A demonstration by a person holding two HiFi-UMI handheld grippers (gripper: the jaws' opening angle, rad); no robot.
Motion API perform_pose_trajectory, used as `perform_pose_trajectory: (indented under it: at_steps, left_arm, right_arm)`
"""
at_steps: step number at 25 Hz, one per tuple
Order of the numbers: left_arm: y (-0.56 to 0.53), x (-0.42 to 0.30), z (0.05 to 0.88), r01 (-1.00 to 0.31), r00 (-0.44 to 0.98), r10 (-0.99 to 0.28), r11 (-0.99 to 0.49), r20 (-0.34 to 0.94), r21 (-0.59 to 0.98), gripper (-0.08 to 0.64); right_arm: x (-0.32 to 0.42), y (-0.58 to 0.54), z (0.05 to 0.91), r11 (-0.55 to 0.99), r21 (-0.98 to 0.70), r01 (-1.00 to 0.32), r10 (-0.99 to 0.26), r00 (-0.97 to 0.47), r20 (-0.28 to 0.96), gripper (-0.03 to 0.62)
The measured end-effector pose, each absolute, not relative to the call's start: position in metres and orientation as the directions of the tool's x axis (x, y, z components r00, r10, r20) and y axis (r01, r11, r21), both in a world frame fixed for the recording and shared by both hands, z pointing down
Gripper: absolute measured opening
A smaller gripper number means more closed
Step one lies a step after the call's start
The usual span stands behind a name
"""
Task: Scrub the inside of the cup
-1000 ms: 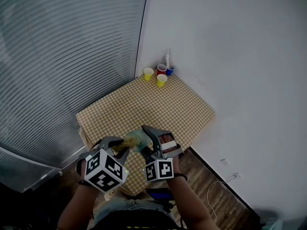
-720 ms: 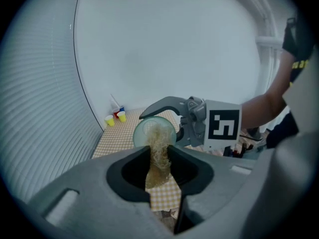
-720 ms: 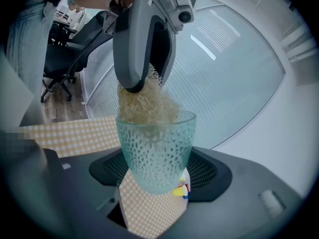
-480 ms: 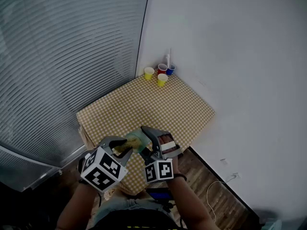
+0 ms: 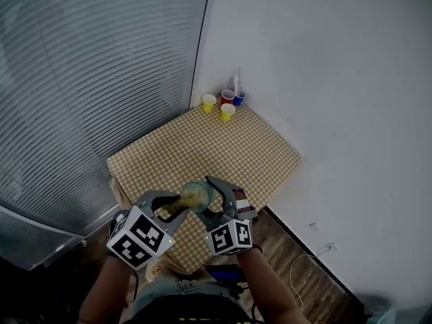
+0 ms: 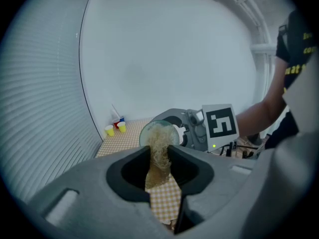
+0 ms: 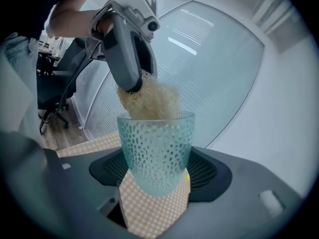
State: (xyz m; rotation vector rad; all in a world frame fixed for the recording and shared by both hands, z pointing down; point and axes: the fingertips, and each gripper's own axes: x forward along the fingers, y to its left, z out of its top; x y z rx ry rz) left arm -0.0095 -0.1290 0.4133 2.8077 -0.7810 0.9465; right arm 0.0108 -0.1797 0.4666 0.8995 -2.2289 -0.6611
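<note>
A pale green dimpled glass cup [image 7: 157, 151] sits between the jaws of my right gripper [image 7: 157, 176], which is shut on its lower body. My left gripper [image 6: 159, 154] is shut on a tan fibrous scrubber [image 6: 158, 163]. The scrubber's bushy end is pushed into the cup's mouth [image 6: 145, 132]. In the head view the cup [image 5: 200, 196] is held in the air over the table's near edge, mouth up, with the scrubber [image 5: 177, 205] reaching in from the left gripper [image 5: 170, 208]. The right gripper [image 5: 214, 206] is just right of it. The cup's bottom inside is hidden by the scrubber.
A table with a yellow checked cloth [image 5: 223, 150] stands in the room's corner. Small yellow, red and blue cups [image 5: 227, 102] cluster at its far corner. Window blinds [image 5: 88, 79] are on the left, a white wall [image 5: 324, 79] on the right, and a wooden floor [image 5: 300, 272] lies below.
The right gripper has rolled, so the cup's mouth now faces up toward the head camera. The left gripper has tilted a little, and the scrubber sits further inside the cup.
</note>
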Motion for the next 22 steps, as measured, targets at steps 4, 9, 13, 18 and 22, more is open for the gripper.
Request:
perform_pose_trajectory:
  at_steps: [4, 9, 13, 18, 22]
  left_arm:
    - [-0.129, -0.01, 0.401, -0.491, 0.717, -0.46, -0.866, 0.523, -0.089, 0.107]
    - [-0.133, -0.01, 0.383, -0.504, 0.755, -0.49, -0.859, 0.436, -0.091, 0.107]
    - [-0.139, -0.015, 0.375, -0.523, 0.755, -0.516, -0.846, 0.404, -0.105, 0.107]
    - [-0.141, -0.025, 0.368, -0.547, 0.749, -0.548, -0.829, 0.372, -0.12, 0.107]
    - [-0.144, -0.032, 0.366, -0.571, 0.748, -0.572, -0.813, 0.337, -0.112, 0.107]
  right_arm:
    - [0.014, -0.181, 0.46, 0.665, 0.574, -0.478, -0.728, -0.588, 0.354, 0.362]
    - [0.021, -0.184, 0.447, 0.688, 0.448, -0.571, -0.717, -0.629, 0.301, 0.362]
    - [0.023, -0.187, 0.442, 0.695, 0.401, -0.597, -0.713, -0.646, 0.274, 0.362]
    - [0.024, -0.188, 0.435, 0.701, 0.337, -0.628, -0.709, -0.663, 0.239, 0.362]
    - [0.025, -0.187, 0.43, 0.697, 0.32, -0.642, -0.714, -0.664, 0.223, 0.362]
